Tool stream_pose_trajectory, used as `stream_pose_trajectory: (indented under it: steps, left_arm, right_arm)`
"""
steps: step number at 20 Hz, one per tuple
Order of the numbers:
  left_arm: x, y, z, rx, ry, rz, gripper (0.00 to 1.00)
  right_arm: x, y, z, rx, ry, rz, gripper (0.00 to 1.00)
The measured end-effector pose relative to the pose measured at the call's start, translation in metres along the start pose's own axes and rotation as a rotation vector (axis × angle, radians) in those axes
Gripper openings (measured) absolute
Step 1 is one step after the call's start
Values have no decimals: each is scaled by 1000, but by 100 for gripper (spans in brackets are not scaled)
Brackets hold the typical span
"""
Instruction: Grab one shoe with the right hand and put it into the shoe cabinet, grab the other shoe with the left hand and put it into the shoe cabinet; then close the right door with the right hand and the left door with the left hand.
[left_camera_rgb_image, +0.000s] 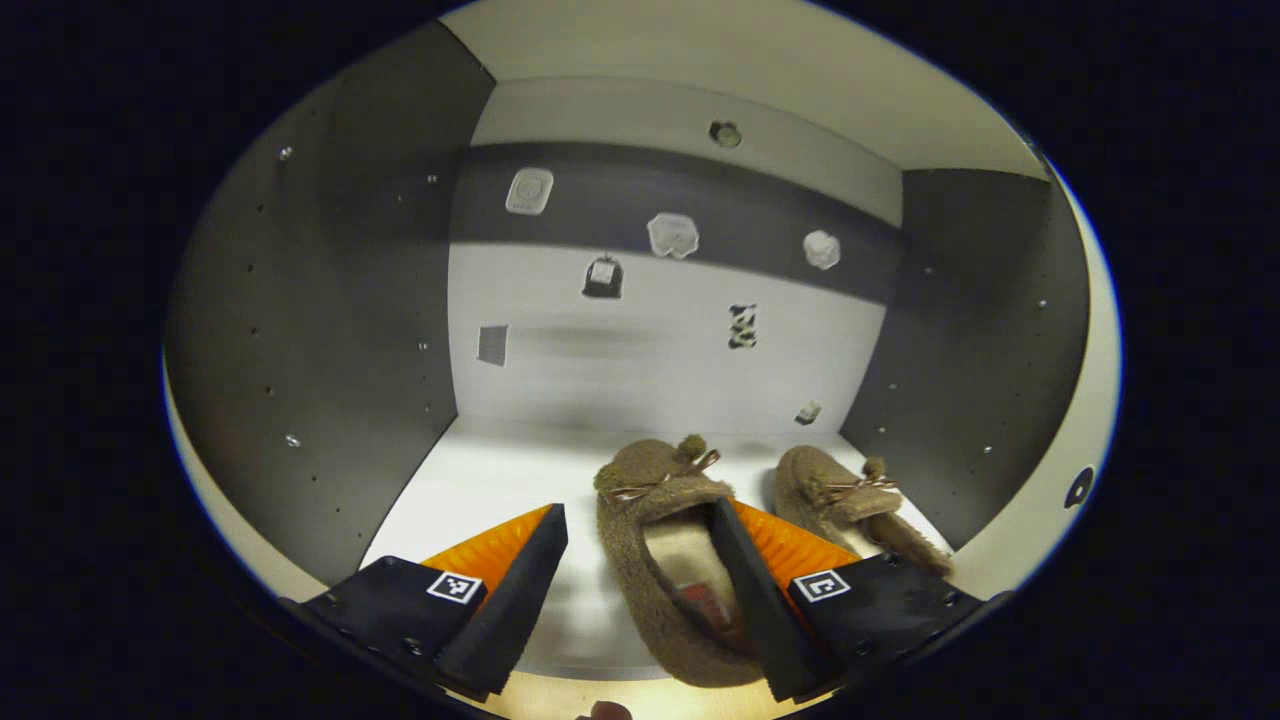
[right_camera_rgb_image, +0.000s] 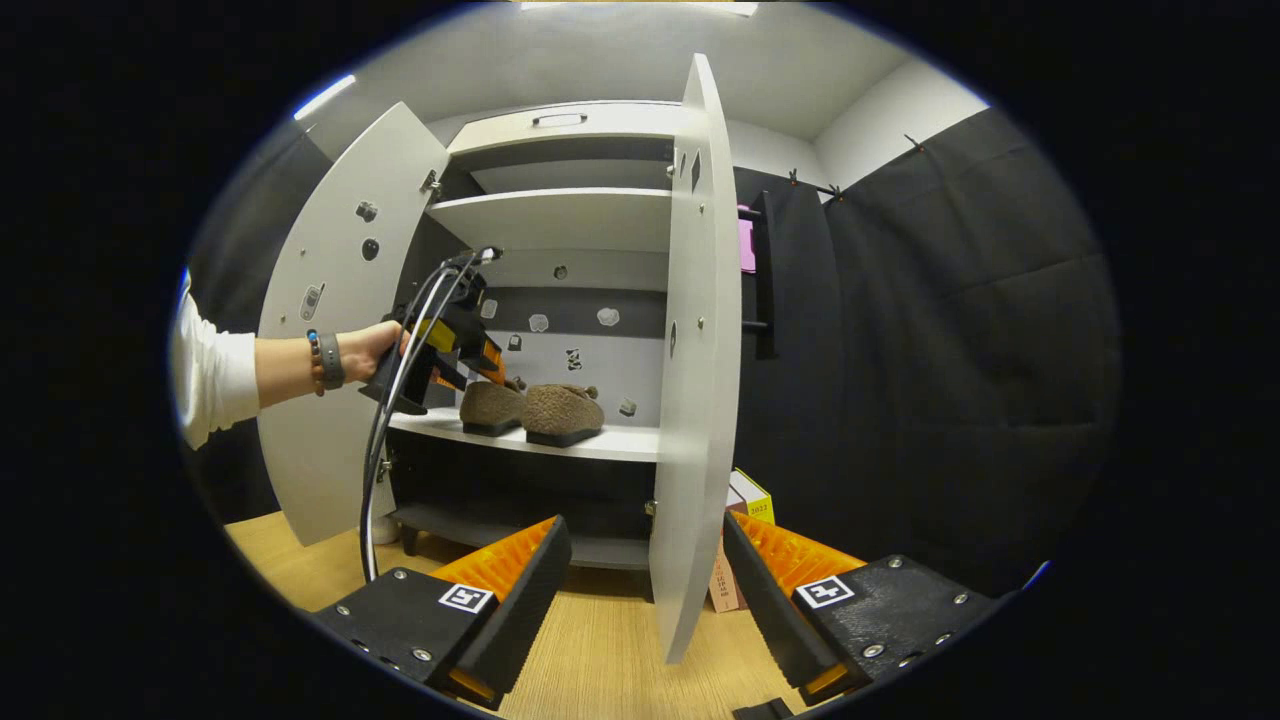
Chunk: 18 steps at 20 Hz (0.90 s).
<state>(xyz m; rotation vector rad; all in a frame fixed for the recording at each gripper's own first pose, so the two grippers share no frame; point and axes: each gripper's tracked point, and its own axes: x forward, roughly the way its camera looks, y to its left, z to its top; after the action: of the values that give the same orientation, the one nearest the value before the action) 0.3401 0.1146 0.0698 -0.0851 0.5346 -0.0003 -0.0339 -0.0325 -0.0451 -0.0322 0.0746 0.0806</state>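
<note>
Shoes sit shelved; draw your open left gripper straight back, right gripper open, facing the right door.

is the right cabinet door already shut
No, the tall white right door stands swung open, edge-on before the shelf holding both fuzzy brown slippers.
</note>
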Motion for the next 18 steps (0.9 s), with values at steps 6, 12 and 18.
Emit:
stream_pose_trajectory:
  steps: [6,12,18]
  left_arm:
    - [-110,-19,43,28,-210,-58,96]
    - [-198,-13,8,46,-296,-34,97]
    - [-256,-5,-71,67,-302,59,94]
  right_arm:
    - [10,17,14,28,-30,68,94]
    - [16,42,23,38,-57,160,94]
    - [14,63,11,45,-35,215,94]
